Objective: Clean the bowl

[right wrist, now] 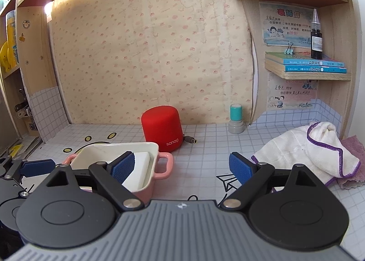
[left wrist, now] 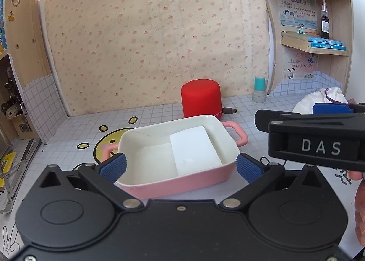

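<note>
Your left tongs straddle the pink, white-lined rectangular ceramic bowl, wide open; right tongs gape empty. Next, grasp the white sponge block.

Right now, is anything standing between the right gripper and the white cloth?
Nothing visible. The right gripper is open over bare tiled desk, and the purple-edged white cloth lies unobstructed just to its right.

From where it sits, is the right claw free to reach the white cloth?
Probably yes. The right claw is open and holds nothing, and only bare tiled table lies between it and the white cloth on its right.
</note>
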`<state>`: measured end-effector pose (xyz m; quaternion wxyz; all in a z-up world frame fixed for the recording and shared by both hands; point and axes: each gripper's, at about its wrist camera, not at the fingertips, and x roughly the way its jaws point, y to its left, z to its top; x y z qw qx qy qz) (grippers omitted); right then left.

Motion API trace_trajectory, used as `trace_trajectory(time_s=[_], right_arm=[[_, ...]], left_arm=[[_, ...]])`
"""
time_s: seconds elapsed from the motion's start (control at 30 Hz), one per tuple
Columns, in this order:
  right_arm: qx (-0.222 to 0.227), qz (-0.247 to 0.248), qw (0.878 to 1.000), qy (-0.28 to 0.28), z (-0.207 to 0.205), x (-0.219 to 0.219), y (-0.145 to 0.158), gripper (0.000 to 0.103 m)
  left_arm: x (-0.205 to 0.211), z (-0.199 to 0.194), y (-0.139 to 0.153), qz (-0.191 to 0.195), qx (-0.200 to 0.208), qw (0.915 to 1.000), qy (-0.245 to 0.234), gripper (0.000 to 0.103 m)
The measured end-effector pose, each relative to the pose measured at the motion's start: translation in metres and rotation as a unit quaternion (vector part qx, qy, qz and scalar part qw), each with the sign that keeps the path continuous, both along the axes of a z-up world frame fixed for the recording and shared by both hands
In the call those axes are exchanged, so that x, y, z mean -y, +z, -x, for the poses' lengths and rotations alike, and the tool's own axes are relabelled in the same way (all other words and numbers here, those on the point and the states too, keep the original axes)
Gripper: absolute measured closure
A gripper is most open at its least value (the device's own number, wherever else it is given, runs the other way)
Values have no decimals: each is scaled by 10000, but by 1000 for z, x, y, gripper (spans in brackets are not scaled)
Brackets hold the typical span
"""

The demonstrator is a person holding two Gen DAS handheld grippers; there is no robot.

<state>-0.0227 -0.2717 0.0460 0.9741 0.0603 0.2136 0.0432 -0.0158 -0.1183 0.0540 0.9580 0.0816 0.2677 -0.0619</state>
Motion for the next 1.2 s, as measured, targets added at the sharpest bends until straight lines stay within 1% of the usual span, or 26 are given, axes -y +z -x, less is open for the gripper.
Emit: trace_trajectory(time_s=[0.2,0.5,0.93,1.2], right_arm=[[3,-1,10000,15,0,-1,1,13],[13,89,10000,34,2,3,2,13],[-59,140,9999,-26,6,3,2,13],[-81,188,9997,-105,10,5,1,13]], left_arm=[[0,2,1,-13,37,10000,10,0],[-3,2,2,101,-4,9999,-31,0],[4,8,6,-127,104,9999,-41,0],[7,12,3,-169,79,9998,-76,0]])
